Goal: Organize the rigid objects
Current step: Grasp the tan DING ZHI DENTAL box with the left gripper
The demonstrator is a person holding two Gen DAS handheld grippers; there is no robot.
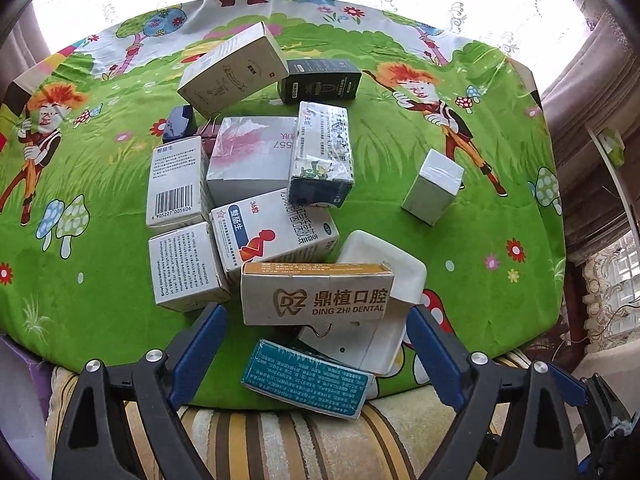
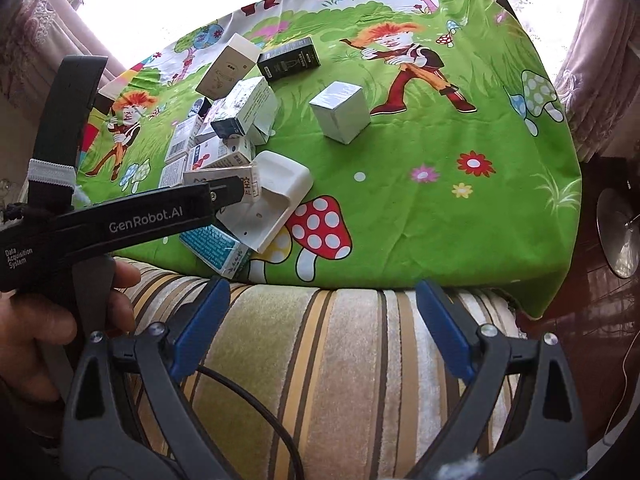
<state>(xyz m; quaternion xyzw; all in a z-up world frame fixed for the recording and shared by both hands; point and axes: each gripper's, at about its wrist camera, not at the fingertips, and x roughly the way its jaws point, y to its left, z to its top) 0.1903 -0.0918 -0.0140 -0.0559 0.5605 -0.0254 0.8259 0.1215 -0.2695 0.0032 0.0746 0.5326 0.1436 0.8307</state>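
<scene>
A pile of several small cartons lies on the green cartoon tablecloth [image 1: 460,264]. My left gripper [image 1: 316,328] is open, its blue pads either side of a Ding Zhi Dental box [image 1: 316,294], not gripping it. A teal box [image 1: 308,380] and a white plastic case [image 1: 372,280] lie just below and behind it. A lone white cube box [image 1: 434,186] stands apart to the right; it also shows in the right wrist view [image 2: 340,112]. My right gripper [image 2: 320,324] is open and empty over the striped cushion [image 2: 340,360], short of the table edge.
The left gripper's black body [image 2: 120,220] and the person's hand [image 2: 40,320] fill the left of the right wrist view. A black box [image 1: 320,80] and a tilted white box [image 1: 232,68] sit at the pile's far side. Curtains and a window lie beyond.
</scene>
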